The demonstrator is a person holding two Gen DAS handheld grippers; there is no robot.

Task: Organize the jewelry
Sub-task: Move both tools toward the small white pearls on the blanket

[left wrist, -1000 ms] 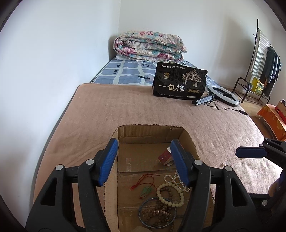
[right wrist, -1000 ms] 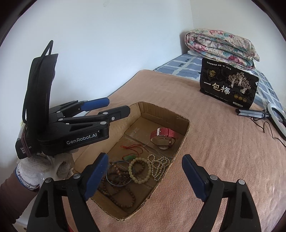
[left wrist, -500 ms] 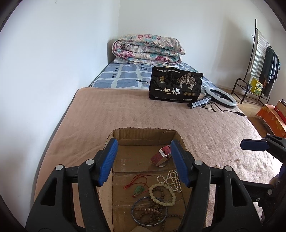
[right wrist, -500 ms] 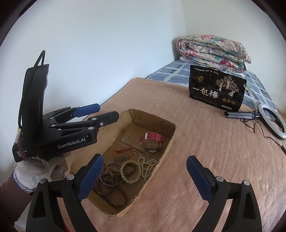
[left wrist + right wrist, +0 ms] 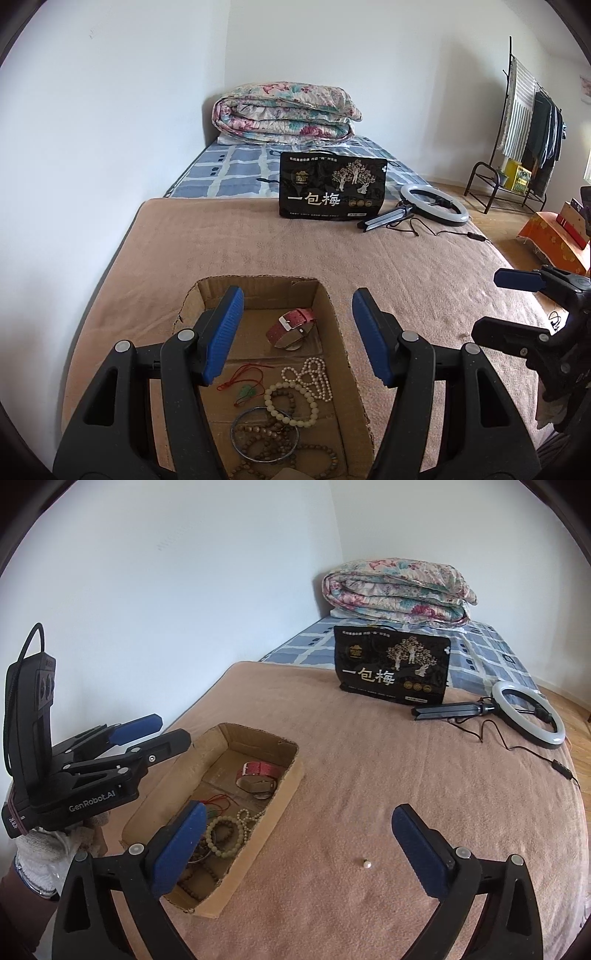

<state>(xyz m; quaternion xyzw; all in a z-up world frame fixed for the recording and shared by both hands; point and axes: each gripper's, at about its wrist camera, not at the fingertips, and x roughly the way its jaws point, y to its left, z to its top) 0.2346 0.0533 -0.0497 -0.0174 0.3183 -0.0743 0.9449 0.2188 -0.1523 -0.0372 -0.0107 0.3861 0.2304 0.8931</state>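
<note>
A shallow cardboard box [image 5: 336,321] [image 5: 288,779] lies on the tan blanket. It holds a red watch [image 5: 291,325] [image 5: 258,770], a white pearl strand [image 5: 314,376], a pale bead bracelet [image 5: 291,400] [image 5: 223,836], a red cord with a green pendant [image 5: 245,384], a thin bangle [image 5: 264,434] and dark wooden beads [image 5: 317,456]. My left gripper [image 5: 297,338] [image 5: 153,734] is open and empty above the box. My right gripper [image 5: 297,849] [image 5: 517,280] is open and empty to the right of the box. A small loose pearl [image 5: 366,864] lies on the blanket between its fingers.
A black snack bag [image 5: 332,192] stands at the far end of the blanket, with a ring light on a folded tripod [image 5: 432,208] and its cable beside it. A folded floral quilt [image 5: 284,112] lies behind. A clothes rack [image 5: 524,129] stands at right. A wall runs along the left.
Both grippers have pulled back and up from the box, so it looks smaller and lower. The right gripper has swung right; the loose pearl now shows between its fingers.
</note>
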